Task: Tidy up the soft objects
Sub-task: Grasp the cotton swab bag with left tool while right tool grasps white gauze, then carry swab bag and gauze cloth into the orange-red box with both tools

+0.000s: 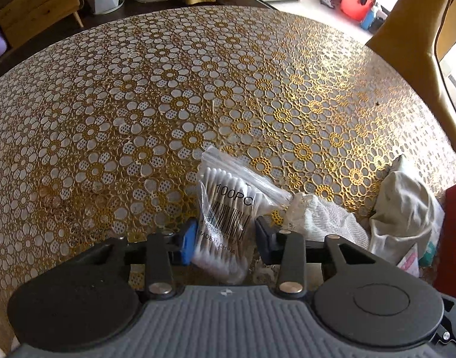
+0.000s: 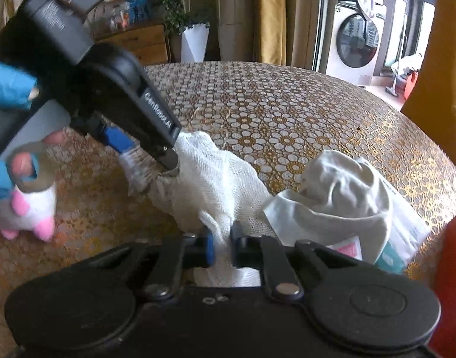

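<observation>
Your left gripper (image 1: pixel 223 235) grasps the bag of cotton swabs (image 1: pixel 225 208) above the gold-patterned tablecloth (image 1: pixel 138 104). Your right gripper (image 2: pixel 220 247) is clenched on the white gauze cloth (image 2: pixel 210 179), just beside the grey cloth (image 2: pixel 341 191). A pink-and-white plush toy (image 2: pixel 28 211) lies at left.

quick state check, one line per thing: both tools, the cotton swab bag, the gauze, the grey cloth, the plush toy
left tool: jaws around the swab bag, full grip unclear
right tool: shut on the gauze
cotton swab bag: sealed, lying on the table between the left jaws
gauze: crumpled, pinched at its near edge
grey cloth: bunched, untouched
plush toy: on the table, untouched
</observation>
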`<state>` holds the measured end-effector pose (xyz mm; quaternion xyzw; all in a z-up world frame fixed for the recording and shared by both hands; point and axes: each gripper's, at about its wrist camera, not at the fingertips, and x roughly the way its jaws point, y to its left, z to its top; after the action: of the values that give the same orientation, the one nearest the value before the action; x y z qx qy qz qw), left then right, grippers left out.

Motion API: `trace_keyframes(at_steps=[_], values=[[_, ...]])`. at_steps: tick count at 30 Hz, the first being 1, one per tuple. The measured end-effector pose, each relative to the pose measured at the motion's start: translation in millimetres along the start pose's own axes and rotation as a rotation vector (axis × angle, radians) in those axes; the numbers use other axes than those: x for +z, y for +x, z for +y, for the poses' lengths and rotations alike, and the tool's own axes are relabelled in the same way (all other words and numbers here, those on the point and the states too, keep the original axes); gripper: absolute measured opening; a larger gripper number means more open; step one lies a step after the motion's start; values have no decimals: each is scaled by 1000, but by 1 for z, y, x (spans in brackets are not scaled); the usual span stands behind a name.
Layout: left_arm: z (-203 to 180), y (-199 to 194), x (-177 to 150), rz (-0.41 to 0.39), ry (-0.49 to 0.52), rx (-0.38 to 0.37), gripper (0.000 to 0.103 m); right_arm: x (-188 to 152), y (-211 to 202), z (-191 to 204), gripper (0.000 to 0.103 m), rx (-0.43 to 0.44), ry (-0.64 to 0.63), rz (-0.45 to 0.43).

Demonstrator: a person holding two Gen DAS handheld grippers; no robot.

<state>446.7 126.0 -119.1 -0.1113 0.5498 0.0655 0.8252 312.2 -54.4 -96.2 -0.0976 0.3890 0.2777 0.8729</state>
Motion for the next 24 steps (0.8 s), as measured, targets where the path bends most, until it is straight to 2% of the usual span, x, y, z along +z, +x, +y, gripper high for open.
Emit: trace_keyframes(at_steps=[9, 24], values=[[1, -40, -15, -35, -24, -37, 39, 1, -48, -17, 5, 96, 164, -67], [-9, -109, -55, -77, 18, -109, 39, -7, -146, -23, 5, 122, 198, -129]])
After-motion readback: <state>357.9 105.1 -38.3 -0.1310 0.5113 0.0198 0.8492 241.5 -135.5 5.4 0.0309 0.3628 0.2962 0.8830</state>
